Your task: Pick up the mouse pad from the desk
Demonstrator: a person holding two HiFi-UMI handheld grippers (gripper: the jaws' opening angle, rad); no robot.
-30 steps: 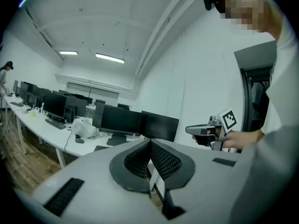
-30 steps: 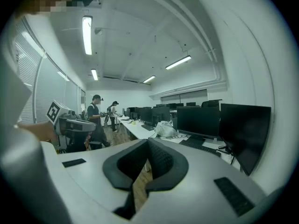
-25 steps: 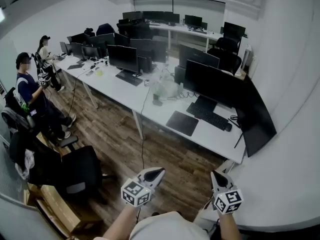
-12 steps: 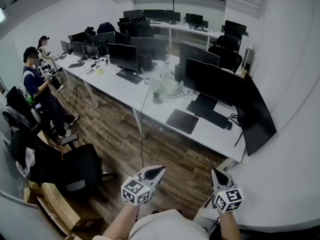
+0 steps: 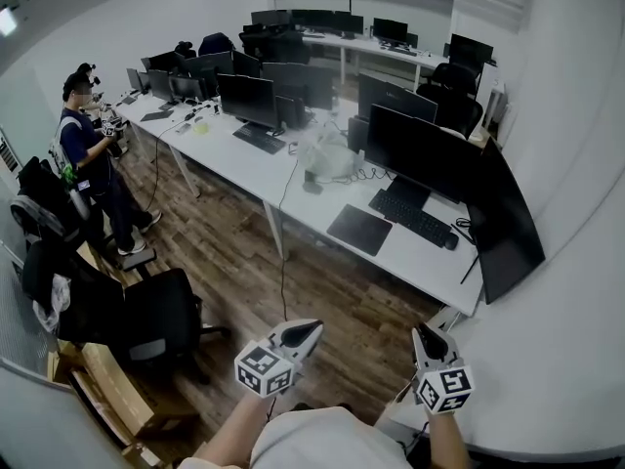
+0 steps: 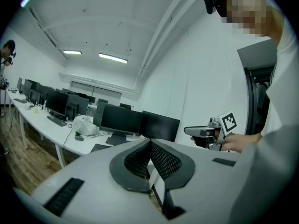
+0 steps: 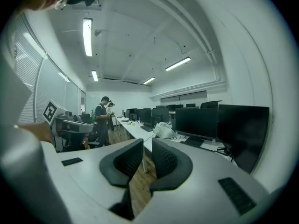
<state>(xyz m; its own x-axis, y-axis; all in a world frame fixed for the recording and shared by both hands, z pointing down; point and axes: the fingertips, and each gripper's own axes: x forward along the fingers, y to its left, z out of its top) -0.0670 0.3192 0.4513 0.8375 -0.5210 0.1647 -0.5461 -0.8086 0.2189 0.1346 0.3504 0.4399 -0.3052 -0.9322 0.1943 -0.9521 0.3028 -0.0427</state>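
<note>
A: Head view first. How far along is it?
B: Barely begun, I'd say. The mouse pad [image 5: 358, 230] lies flat on the desk [image 5: 293, 189], just left of the keyboard [image 5: 415, 220] and well apart from both grippers. The left gripper [image 5: 312, 329] and right gripper [image 5: 421, 331] hang near the person, over the wood floor [image 5: 244, 262]. Approach, grasp and lift are all left to do.
A: And the room?
B: An office: long white desks, rows of dark monitors [image 5: 420, 154], a black chair [image 5: 146, 325] near left, and someone standing [image 5: 93, 154] far left.
A: Left gripper view?
B: Its jaws are together, with nothing between them. The mouse pad shows far off on the desk, in front of the monitors.
A: Right gripper view?
B: Its jaws stand a little apart and are opening, with only floor in the gap. The walls are white, with strip lights [image 7: 87, 35] overhead.
</note>
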